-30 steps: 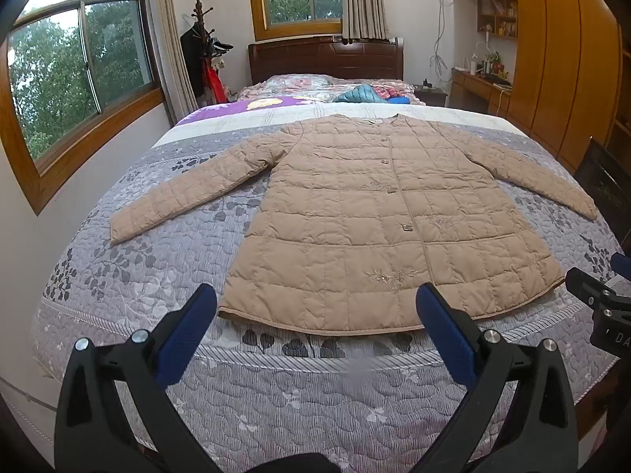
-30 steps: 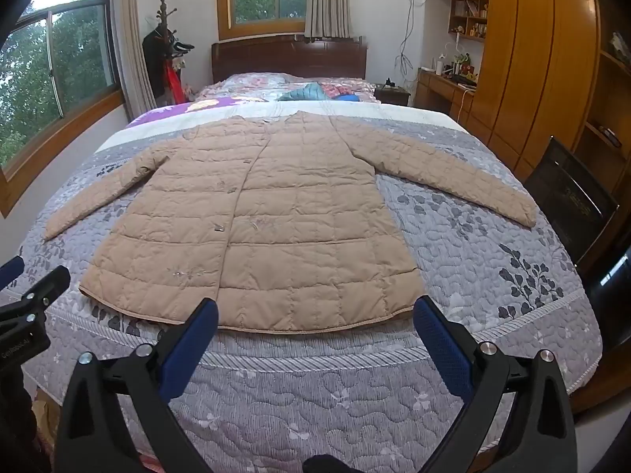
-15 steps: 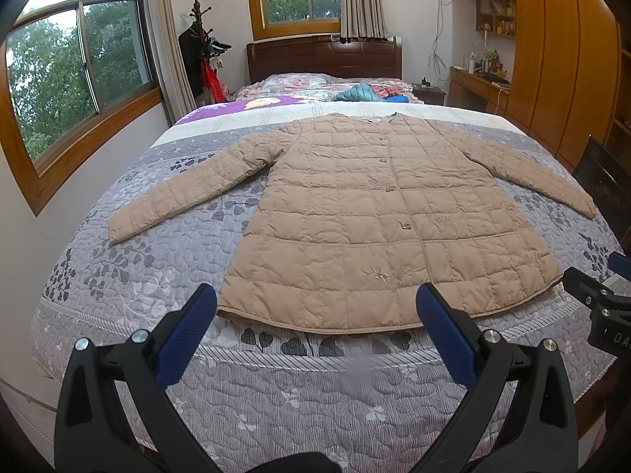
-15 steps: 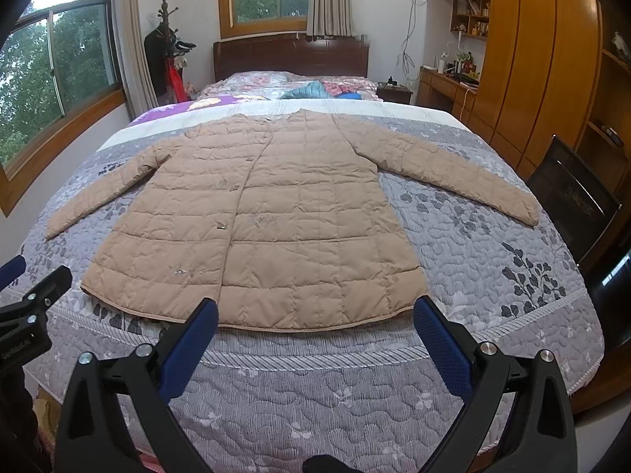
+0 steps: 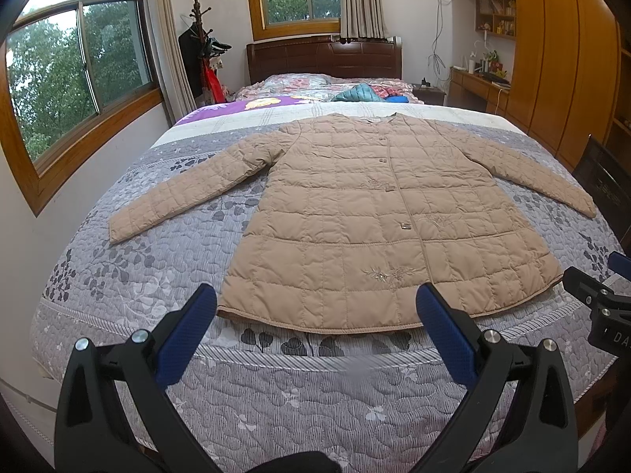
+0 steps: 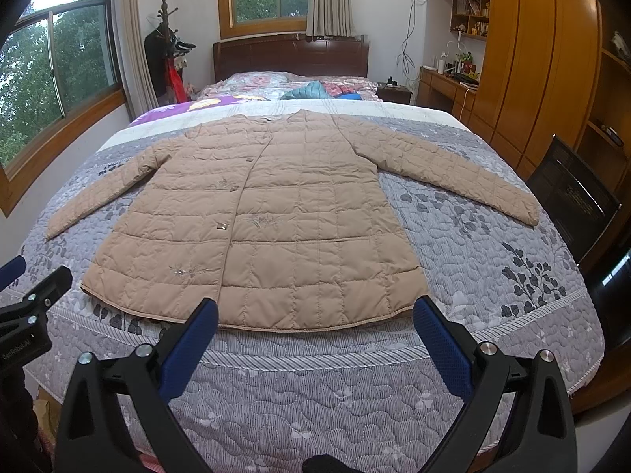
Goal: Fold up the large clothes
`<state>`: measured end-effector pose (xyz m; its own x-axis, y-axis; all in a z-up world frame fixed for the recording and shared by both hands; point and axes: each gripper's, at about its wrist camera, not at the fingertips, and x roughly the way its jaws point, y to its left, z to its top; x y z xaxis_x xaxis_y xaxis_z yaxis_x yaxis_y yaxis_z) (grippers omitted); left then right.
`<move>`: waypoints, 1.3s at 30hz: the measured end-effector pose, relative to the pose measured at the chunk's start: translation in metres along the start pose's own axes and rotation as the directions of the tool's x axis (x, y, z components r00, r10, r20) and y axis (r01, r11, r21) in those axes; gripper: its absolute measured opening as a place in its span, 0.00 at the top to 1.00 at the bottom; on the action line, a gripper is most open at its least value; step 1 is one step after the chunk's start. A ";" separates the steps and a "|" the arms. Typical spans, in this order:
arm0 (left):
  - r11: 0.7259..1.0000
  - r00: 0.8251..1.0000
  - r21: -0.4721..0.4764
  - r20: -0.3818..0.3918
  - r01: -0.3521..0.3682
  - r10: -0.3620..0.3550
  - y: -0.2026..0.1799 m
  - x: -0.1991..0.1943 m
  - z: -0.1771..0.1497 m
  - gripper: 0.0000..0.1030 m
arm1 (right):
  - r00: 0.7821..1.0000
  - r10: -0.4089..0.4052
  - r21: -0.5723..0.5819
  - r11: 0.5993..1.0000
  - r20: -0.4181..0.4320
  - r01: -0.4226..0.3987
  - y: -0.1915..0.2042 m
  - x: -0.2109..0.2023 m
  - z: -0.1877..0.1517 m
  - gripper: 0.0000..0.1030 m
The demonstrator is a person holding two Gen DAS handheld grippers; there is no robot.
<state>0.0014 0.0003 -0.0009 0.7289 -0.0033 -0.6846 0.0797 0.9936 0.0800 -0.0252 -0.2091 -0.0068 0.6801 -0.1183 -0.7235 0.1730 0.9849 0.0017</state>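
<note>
Nothing has moved: the coat [image 5: 378, 228] still lies flat on the bed [image 5: 118, 276] (sleeves out). Left claw [image 5: 315, 335] and right claw [image 6: 315, 335] stay spread wide, holding nothing. Folding hasn't begun.

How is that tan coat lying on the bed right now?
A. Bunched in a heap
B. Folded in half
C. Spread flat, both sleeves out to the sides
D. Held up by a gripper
C: the coat lies flat on the bed, sleeves out to both sides, and both grippers are open, short of its hem.
</note>
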 end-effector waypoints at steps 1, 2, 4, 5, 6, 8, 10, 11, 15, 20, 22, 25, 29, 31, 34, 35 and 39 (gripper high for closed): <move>1.000 1.000 0.000 0.001 0.000 0.000 0.000 0.000 0.000 0.03 | 1.000 0.000 0.000 1.000 0.000 0.000 0.000 0.000 0.000 0.04; 1.000 1.000 0.000 0.001 0.000 0.000 0.000 0.000 0.000 0.03 | 1.000 0.000 0.000 1.000 0.000 0.000 0.000 0.000 0.000 0.04; 1.000 1.000 0.000 0.000 0.001 -0.001 0.000 0.000 0.000 0.03 | 1.000 0.001 0.000 1.000 0.000 -0.001 0.000 0.000 0.000 0.04; 1.000 1.000 0.000 0.000 0.001 -0.001 0.000 0.000 0.000 0.03 | 1.000 0.000 0.000 1.000 0.000 0.000 0.000 0.000 0.000 0.04; 1.000 1.000 0.001 0.000 0.000 0.000 0.000 0.000 0.000 0.03 | 1.000 -0.001 0.000 1.000 0.000 0.001 0.000 0.000 0.000 0.04; 1.000 1.000 0.001 0.001 0.000 0.000 0.000 0.000 0.000 0.03 | 1.000 0.002 0.001 1.000 -0.002 -0.002 0.000 0.000 -0.001 0.04; 1.000 1.000 0.001 0.001 0.000 0.000 0.000 0.000 0.000 0.03 | 1.000 0.002 0.001 1.000 -0.002 -0.002 0.000 0.001 -0.001 0.04; 1.000 1.000 0.000 0.000 0.000 0.000 0.000 0.000 0.000 0.03 | 1.000 0.002 0.001 1.000 -0.002 -0.002 0.001 0.001 -0.001 0.04; 1.000 1.000 0.000 0.001 0.000 0.000 0.000 0.000 0.000 0.03 | 1.000 0.002 0.001 1.000 -0.001 -0.002 0.000 0.001 -0.001 0.04; 1.000 1.000 0.001 0.000 0.001 -0.001 0.000 0.000 0.000 0.03 | 1.000 0.003 0.002 1.000 -0.004 -0.003 0.001 0.001 -0.001 0.04; 1.000 1.000 0.001 0.000 0.000 0.000 0.000 0.000 0.000 0.03 | 1.000 0.003 0.001 1.000 -0.003 -0.003 0.001 0.001 -0.001 0.04; 1.000 1.000 0.000 0.000 0.000 0.000 -0.001 -0.003 0.001 0.03 | 1.000 0.003 0.001 1.000 -0.004 -0.003 0.001 0.002 -0.001 0.04; 1.000 1.000 0.000 -0.002 0.001 -0.001 0.000 -0.003 0.001 0.03 | 1.000 0.003 0.002 1.000 -0.004 -0.003 0.001 0.002 -0.001 0.04; 1.000 1.000 0.000 -0.002 0.001 -0.001 -0.001 -0.003 0.001 0.03 | 1.000 0.004 0.002 1.000 -0.004 -0.004 0.000 0.002 -0.001 0.04; 1.000 1.000 0.001 -0.001 0.000 0.000 -0.001 -0.003 0.001 0.03 | 1.000 0.003 0.001 1.000 -0.004 -0.003 0.001 0.002 -0.001 0.04; 1.000 1.000 0.001 -0.001 0.000 0.000 -0.001 -0.003 0.001 0.03 | 1.000 0.004 0.001 1.000 -0.004 -0.004 0.001 0.002 -0.001 0.04; 1.000 1.000 0.001 -0.002 0.001 -0.001 -0.001 -0.003 0.001 0.03 | 1.000 0.004 0.002 1.000 -0.005 -0.004 0.001 0.002 -0.001 0.04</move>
<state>0.0001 -0.0004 0.0019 0.7274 -0.0042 -0.6862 0.0810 0.9935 0.0798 -0.0243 -0.2082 -0.0090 0.6774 -0.1138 -0.7268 0.1719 0.9851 0.0060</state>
